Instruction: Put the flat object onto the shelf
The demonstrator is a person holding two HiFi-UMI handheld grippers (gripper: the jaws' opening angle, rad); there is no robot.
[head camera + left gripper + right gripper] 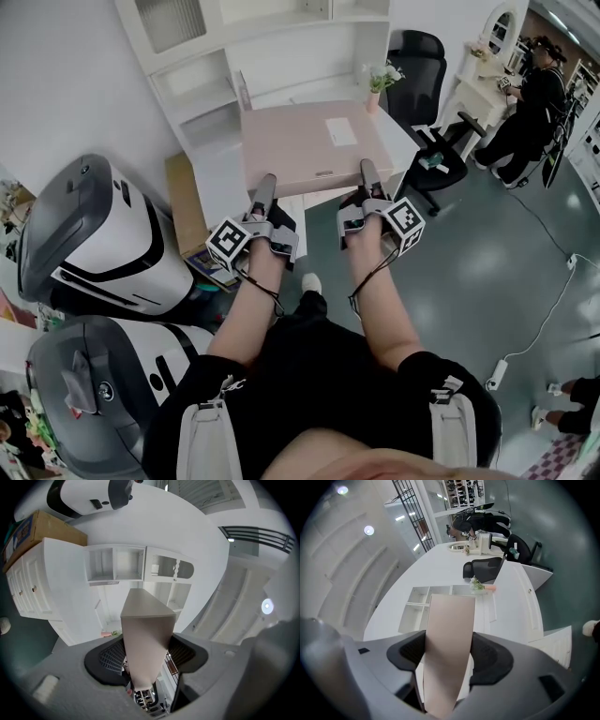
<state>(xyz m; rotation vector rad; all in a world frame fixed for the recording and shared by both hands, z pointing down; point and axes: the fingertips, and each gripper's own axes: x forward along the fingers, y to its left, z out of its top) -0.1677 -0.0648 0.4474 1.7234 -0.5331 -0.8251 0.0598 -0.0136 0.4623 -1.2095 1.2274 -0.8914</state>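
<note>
A flat pale-pink box [314,141] with a white label is held level in front of the white desk-and-shelf unit [216,84]. My left gripper [265,185] is shut on its near left edge and my right gripper [367,175] on its near right edge. In the left gripper view the box [145,634] stands edge-on between the dark pads of the left gripper [146,657], with the open shelf compartments [115,564] beyond. In the right gripper view the box [449,639] fills the gap of the right gripper [447,657], which presses on both its faces.
Two large white-and-black machines [94,239] stand at the left beside a cardboard box [185,202]. A small flower vase [378,84] sits on the desk's right end. A black office chair [422,66] and a person [534,103] are at the right; a power strip [497,373] lies on the floor.
</note>
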